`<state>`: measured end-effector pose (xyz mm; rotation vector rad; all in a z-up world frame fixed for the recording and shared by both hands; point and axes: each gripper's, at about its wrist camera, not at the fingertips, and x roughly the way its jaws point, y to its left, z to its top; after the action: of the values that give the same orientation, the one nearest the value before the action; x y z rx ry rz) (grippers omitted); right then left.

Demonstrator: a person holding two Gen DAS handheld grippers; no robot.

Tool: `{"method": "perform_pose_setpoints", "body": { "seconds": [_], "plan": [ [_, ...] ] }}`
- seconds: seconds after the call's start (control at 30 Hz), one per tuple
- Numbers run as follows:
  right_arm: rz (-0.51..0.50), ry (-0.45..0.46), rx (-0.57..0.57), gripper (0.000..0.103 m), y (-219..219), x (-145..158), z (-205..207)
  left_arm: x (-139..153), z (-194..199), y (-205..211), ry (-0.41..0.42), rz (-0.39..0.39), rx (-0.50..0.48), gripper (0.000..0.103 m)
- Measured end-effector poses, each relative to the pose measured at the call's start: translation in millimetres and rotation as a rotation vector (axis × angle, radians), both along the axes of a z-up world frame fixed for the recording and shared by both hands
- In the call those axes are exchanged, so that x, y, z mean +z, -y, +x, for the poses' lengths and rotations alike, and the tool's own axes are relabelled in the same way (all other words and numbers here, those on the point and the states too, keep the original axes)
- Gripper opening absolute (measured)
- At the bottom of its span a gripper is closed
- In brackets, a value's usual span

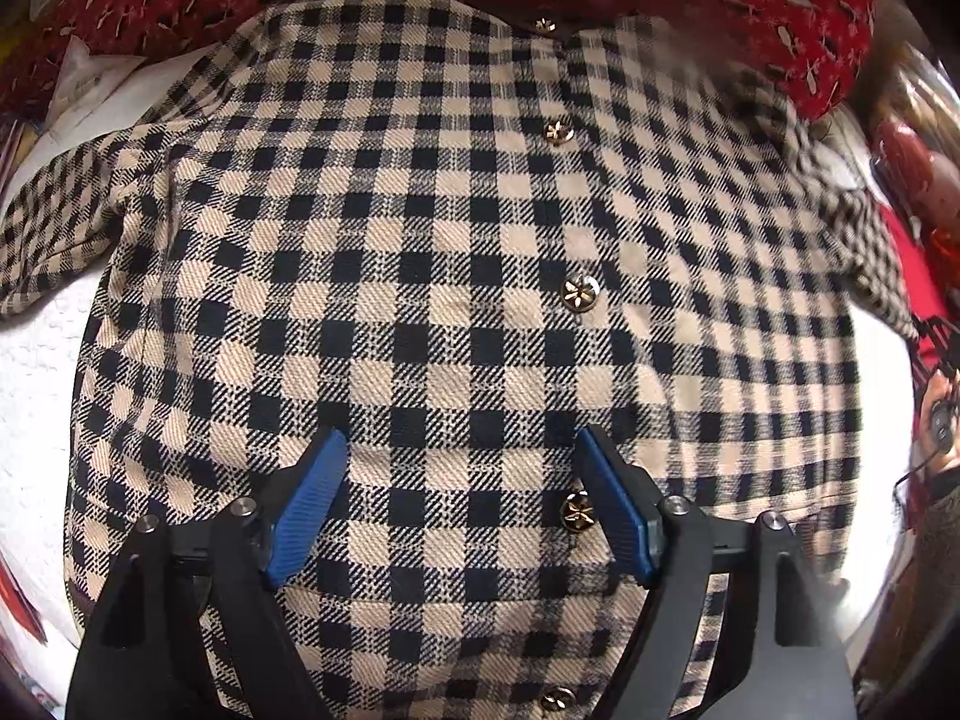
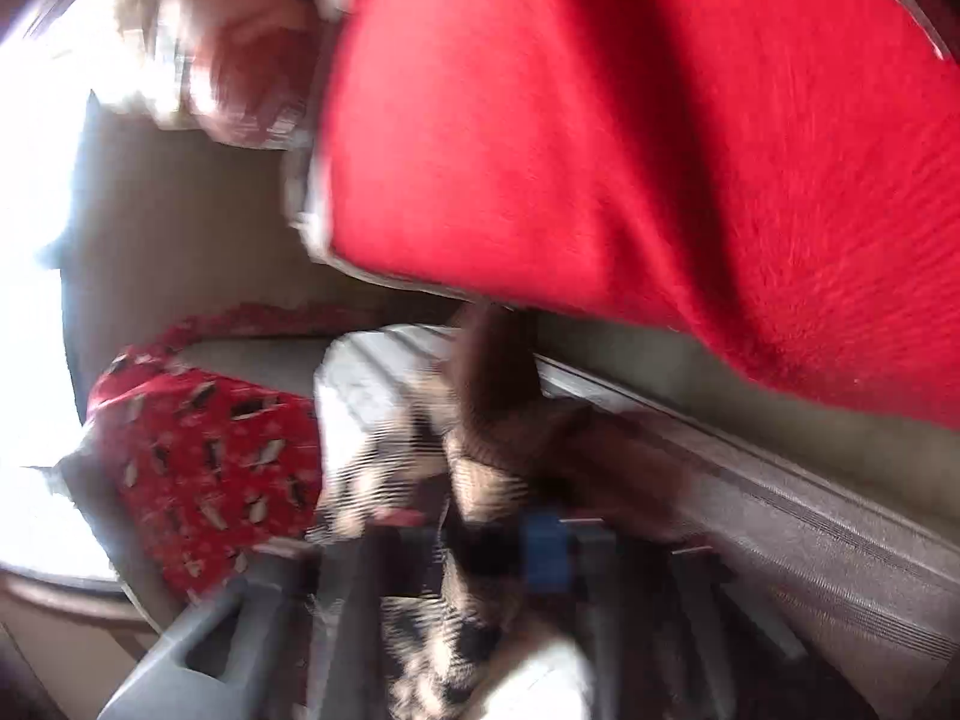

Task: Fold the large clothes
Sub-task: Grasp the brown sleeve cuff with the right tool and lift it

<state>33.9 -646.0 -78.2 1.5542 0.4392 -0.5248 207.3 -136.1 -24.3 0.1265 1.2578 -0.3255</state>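
Note:
A beige-and-black checked shirt (image 1: 456, 276) with gold buttons lies front up, spread flat on a white textured surface (image 1: 36, 396). My left gripper (image 1: 459, 450) hovers over its lower front, jaws wide open, blue pads (image 1: 312, 498) either side of the button row, holding nothing. The right wrist view is badly blurred. There my right gripper (image 2: 498, 552) appears shut on a fold of the checked shirt (image 2: 456, 630), with one blue pad (image 2: 546, 552) showing.
A red patterned cloth (image 1: 780, 6) lies beyond the shirt's collar and shows again in the right wrist view (image 2: 210, 468). A large plain red fabric (image 2: 630, 138) fills the upper right wrist view. Clutter sits at the right edge (image 1: 912, 168).

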Motion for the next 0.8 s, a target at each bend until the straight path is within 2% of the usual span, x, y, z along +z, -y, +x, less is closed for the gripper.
{"method": "perform_pose_setpoints", "body": {
  "seconds": [0.1,0.17,0.3,0.4,0.6,0.8],
  "plan": [
    [-0.162,0.0,-0.048,0.005,-6.3,48.2,-10.4,18.2,4.8,-11.7,0.043,-0.044,0.027,0.078],
    [-0.261,-0.02,-0.038,0.005,-15.8,81.7,-5.9,20.9,11.0,-23.0,0.058,-0.05,0.053,0.078],
    [-0.403,-0.031,0.114,0.005,-51.9,141.7,28.5,6.3,20.7,-44.5,-0.017,-0.066,0.098,0.078],
    [-0.453,-0.005,0.235,0.005,-90.6,169.7,59.0,9.3,18.7,-59.4,-0.038,-0.13,0.119,0.078],
    [-0.467,0.034,0.455,0.006,-185.5,190.5,116.3,20.3,16.5,-89.1,-0.065,-0.199,0.108,0.078],
    [-0.453,0.026,0.668,0.006,-293.1,181.4,168.5,27.5,21.1,-115.5,-0.075,-0.215,0.11,0.078]
  ]
}}
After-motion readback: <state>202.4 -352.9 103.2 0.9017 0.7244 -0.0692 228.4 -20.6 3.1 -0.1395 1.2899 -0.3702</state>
